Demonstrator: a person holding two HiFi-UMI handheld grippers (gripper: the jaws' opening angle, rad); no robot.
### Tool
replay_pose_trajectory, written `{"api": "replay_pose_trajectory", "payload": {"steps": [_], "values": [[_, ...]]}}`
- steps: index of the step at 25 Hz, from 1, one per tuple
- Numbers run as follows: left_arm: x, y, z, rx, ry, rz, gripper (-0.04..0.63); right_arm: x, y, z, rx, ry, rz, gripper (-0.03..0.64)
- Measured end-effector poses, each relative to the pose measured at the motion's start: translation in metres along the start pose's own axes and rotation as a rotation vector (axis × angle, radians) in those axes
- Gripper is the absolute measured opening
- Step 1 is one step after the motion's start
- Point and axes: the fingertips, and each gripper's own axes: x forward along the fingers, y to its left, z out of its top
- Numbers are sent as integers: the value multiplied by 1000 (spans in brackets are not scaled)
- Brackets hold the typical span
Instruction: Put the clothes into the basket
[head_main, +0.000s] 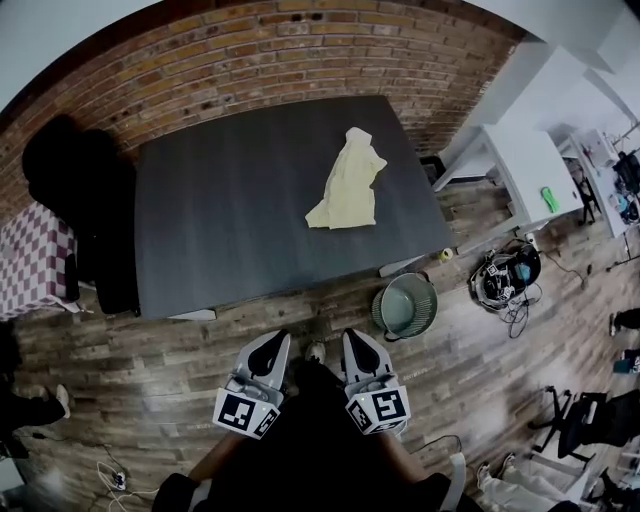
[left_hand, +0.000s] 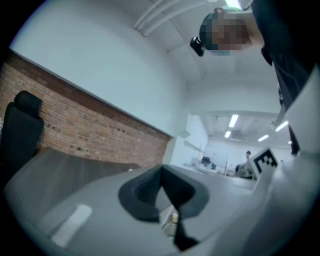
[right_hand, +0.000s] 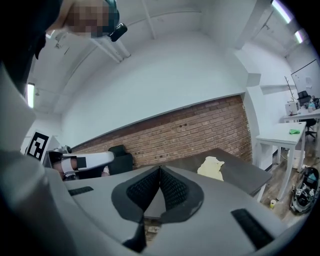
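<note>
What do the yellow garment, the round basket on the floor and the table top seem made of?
Garment: soft fabric, matte pale yellow; it lies crumpled in folds.
Basket: probably plastic, grey-green, with a smooth thin rim; too small to be sure.
Table top: dark grey matte board with faint streaks, perhaps laminate.

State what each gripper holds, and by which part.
Nothing. The left gripper and right gripper are shut and empty; the yellow garment lies on the table.

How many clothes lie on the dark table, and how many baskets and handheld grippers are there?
Clothes: 1, a pale yellow garment
Baskets: 1, the basket on the floor
Grippers: 2, left gripper and right gripper
Total: 4
</note>
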Motion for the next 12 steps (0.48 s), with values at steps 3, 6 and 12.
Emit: {"api": "replay_pose_trajectory", "payload": {"steps": [3, 6, 12], "values": [[23, 2, 0, -1, 7, 20, 5, 16, -22, 7, 2, 5, 14, 6], [44, 2, -2, -1, 14, 39, 5, 28, -42, 12, 10, 7, 20, 8], [75, 11, -2, -12, 27, 50, 5, 47, -66, 20, 18, 17, 15, 6]]}}
